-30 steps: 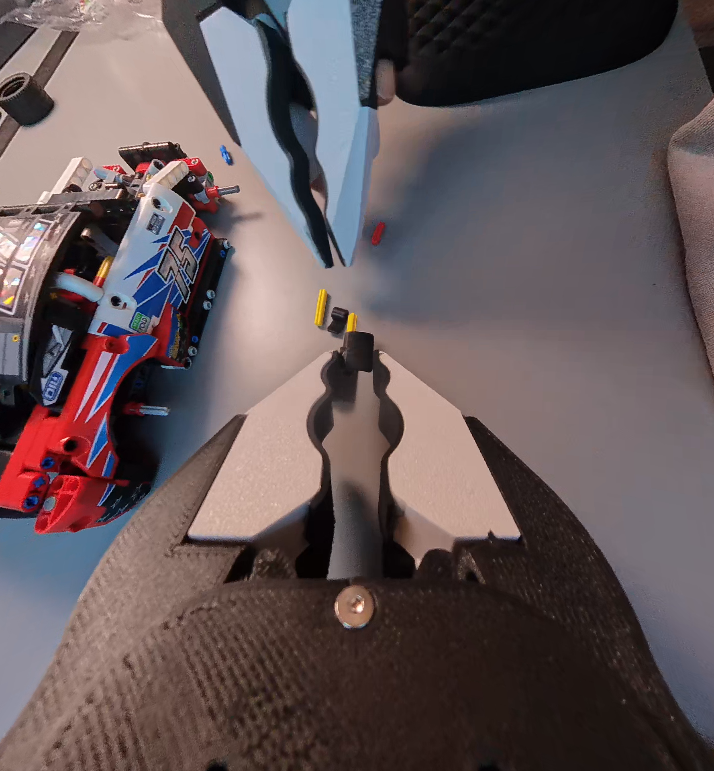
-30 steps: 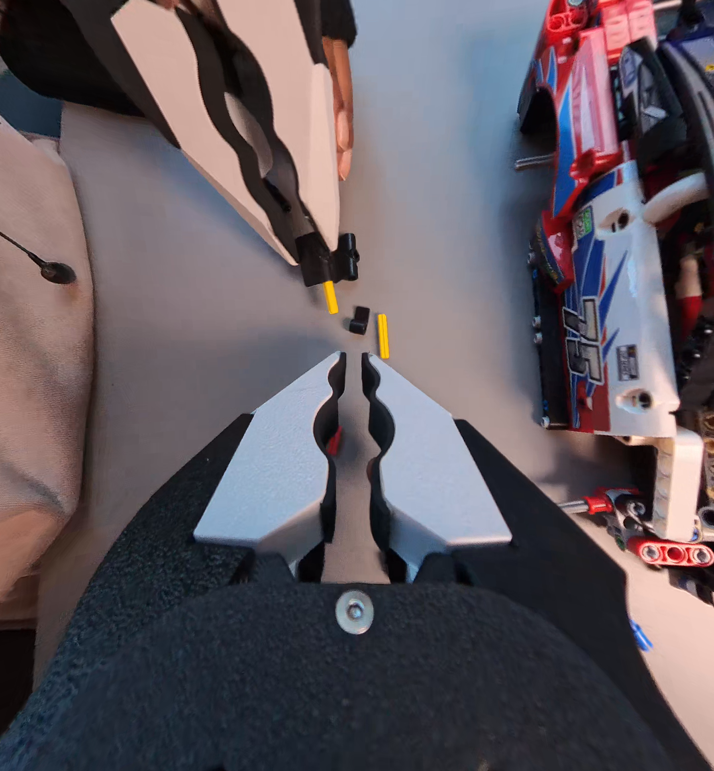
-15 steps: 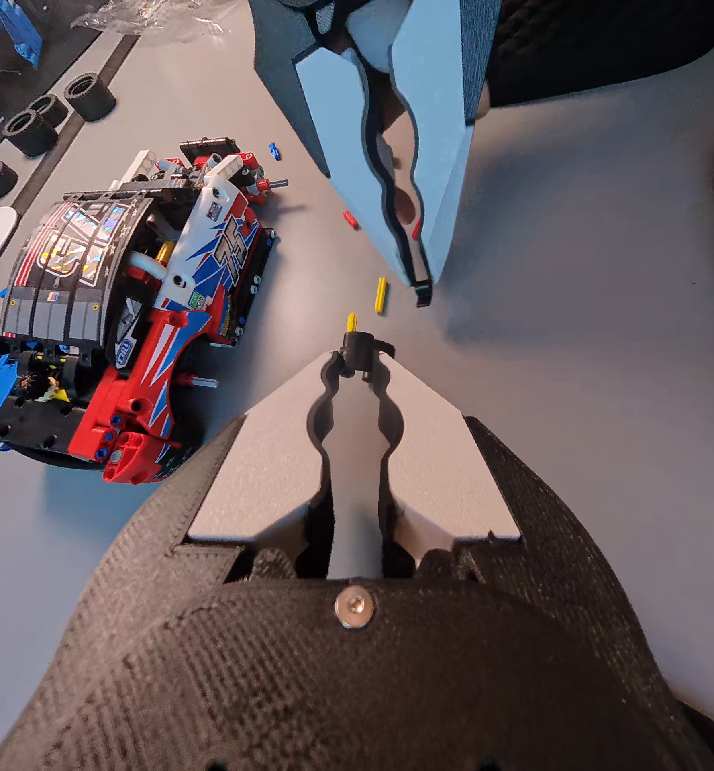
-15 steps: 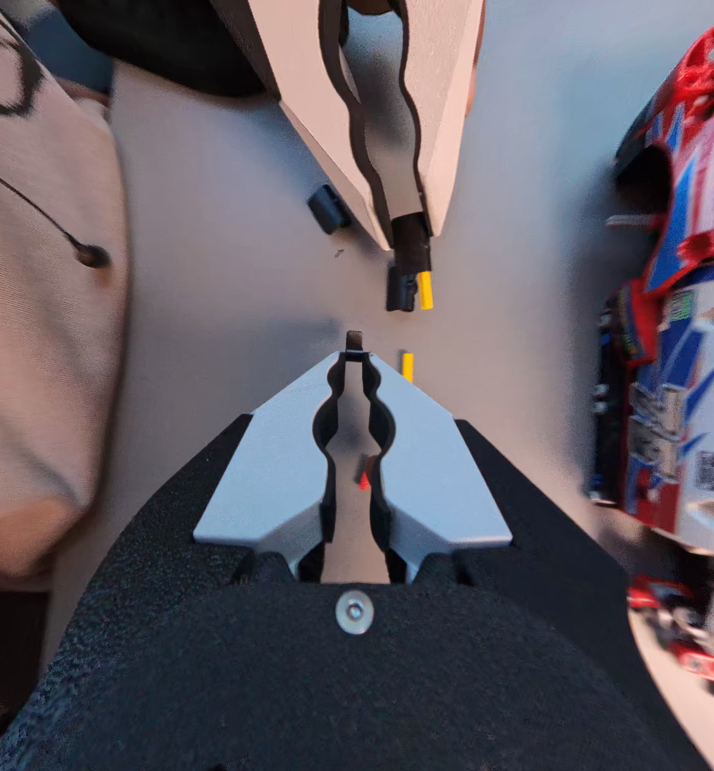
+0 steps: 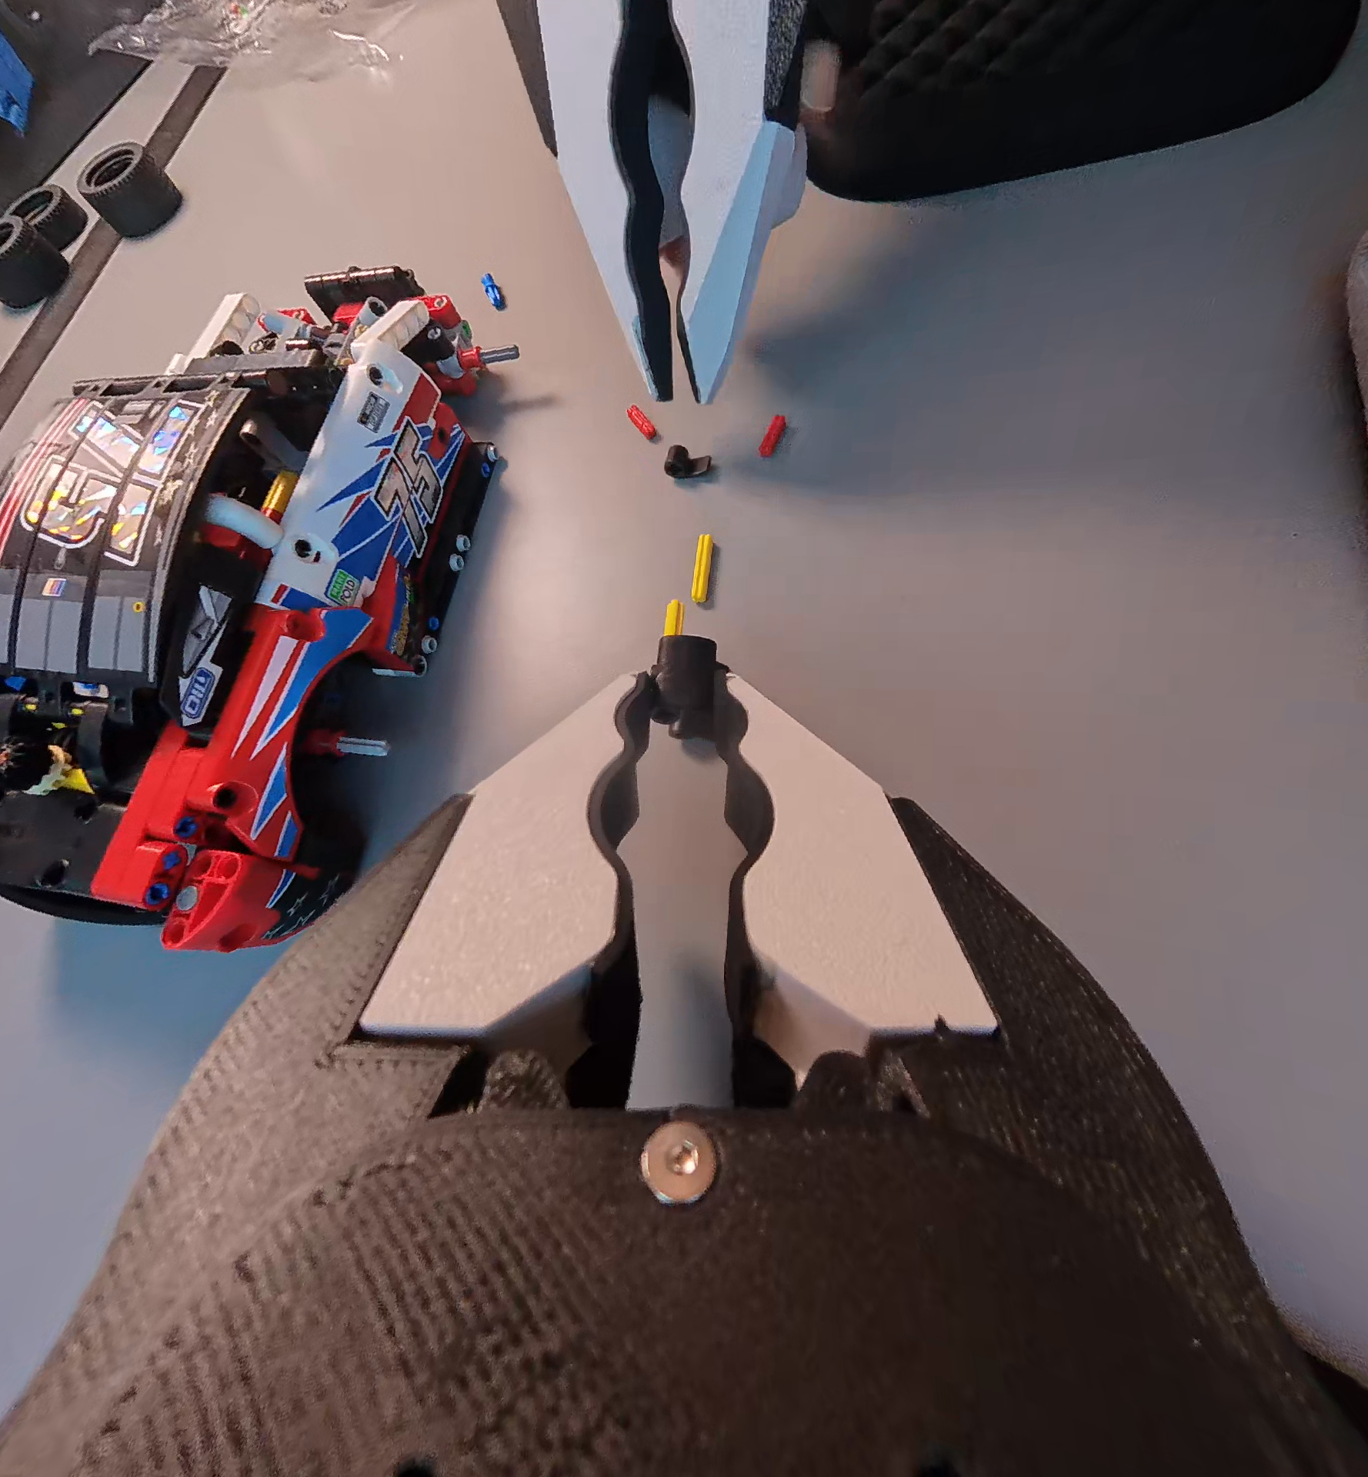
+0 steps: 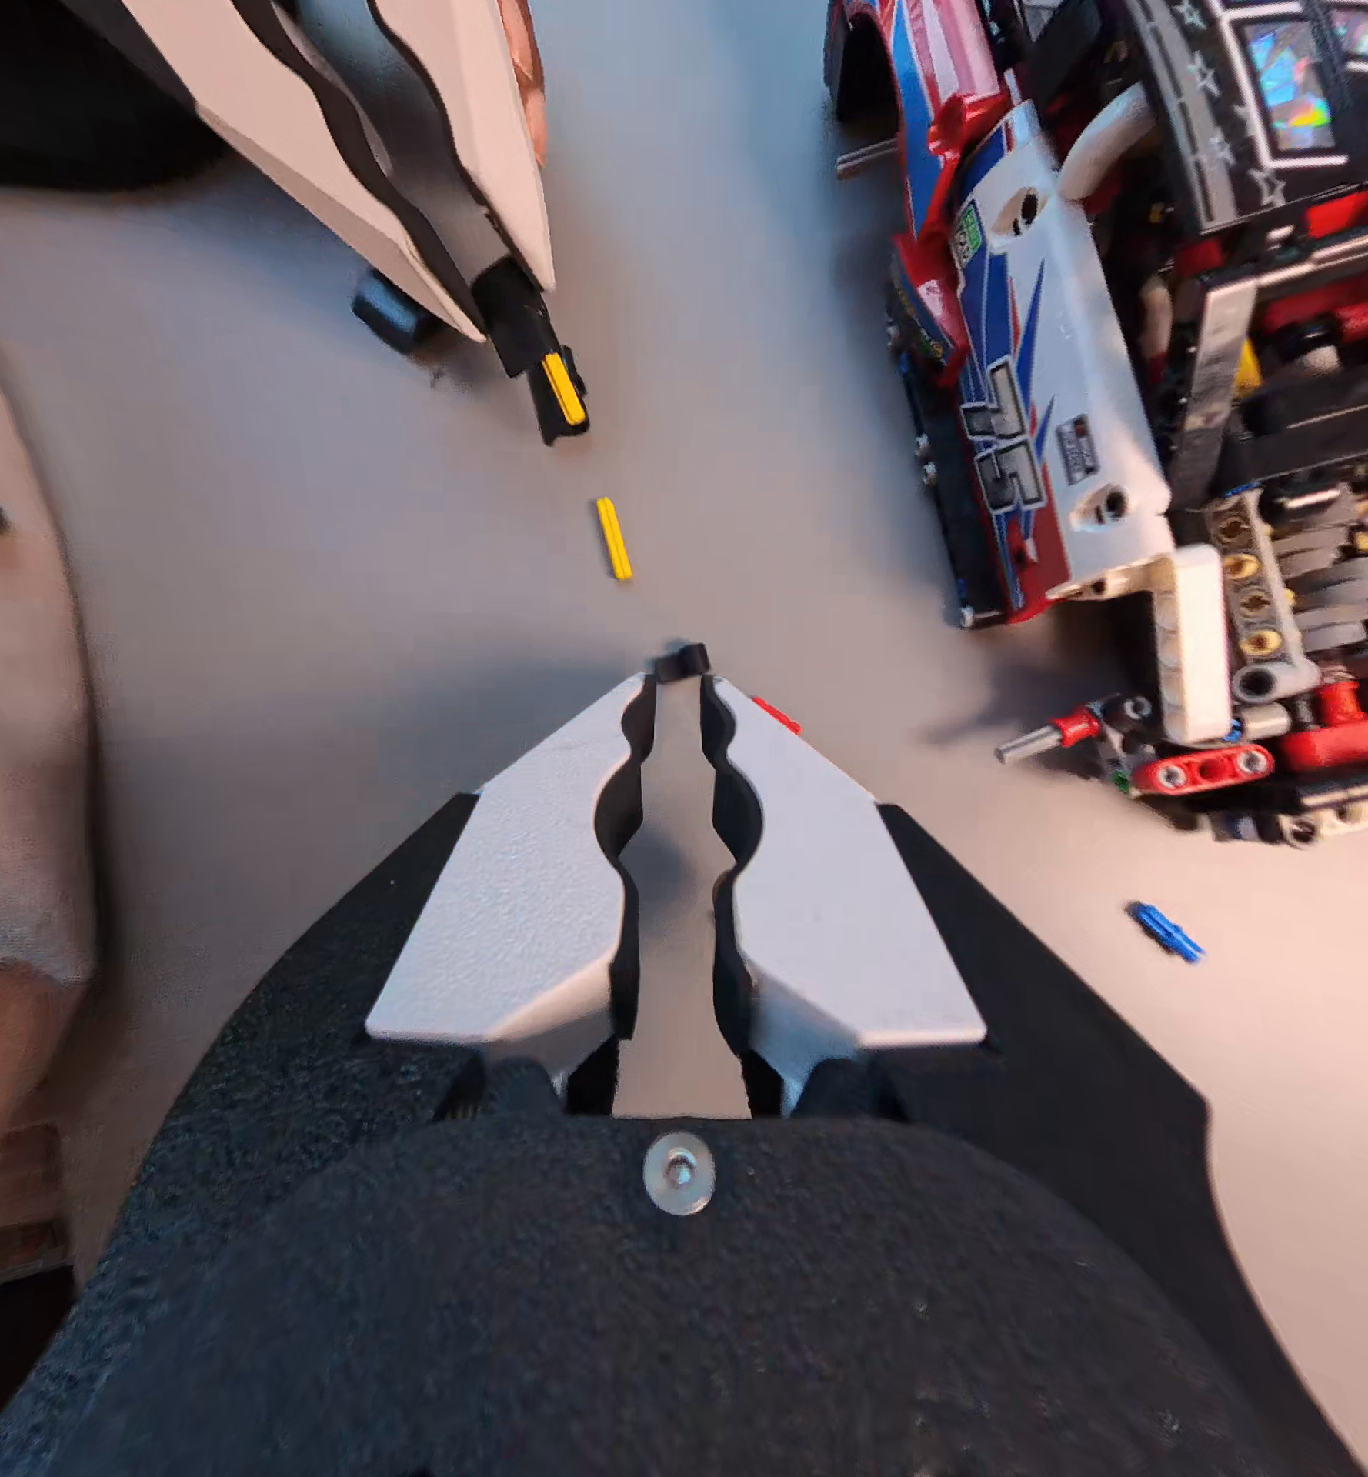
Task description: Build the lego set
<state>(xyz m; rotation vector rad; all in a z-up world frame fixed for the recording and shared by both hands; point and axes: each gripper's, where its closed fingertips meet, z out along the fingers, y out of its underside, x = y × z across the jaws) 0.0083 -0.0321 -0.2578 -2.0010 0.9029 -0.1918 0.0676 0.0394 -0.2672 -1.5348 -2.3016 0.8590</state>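
Two grippers face each other over the grey table [image 5: 1064, 559], and your left gripper [image 5: 685, 679] is the nearer one in its own view. Its tips are pinched on a black connector [image 5: 687, 657] with a yellow axle [image 5: 673, 617] poking out of its far end. Just beyond that, a loose yellow axle [image 5: 701, 567] lies on the table.

Farther on sits a small black piece [image 5: 687, 462] with a red pin [image 5: 641, 421] on its left and another red pin [image 5: 772, 435] on its right. Your right gripper [image 5: 682, 392] points down right behind that black piece; its tips stand slightly apart with nothing between them, and in its own view the black piece [image 6: 681, 662] lies just past them.

Off to your left stands the partly built race car [image 5: 249, 599] in red, white and blue, resting on the table. A blue pin [image 5: 492, 289] lies past its far end. At the far left edge, several black tyres [image 5: 117, 188] are lined up, with a crumpled clear bag [image 5: 241, 36] behind them.
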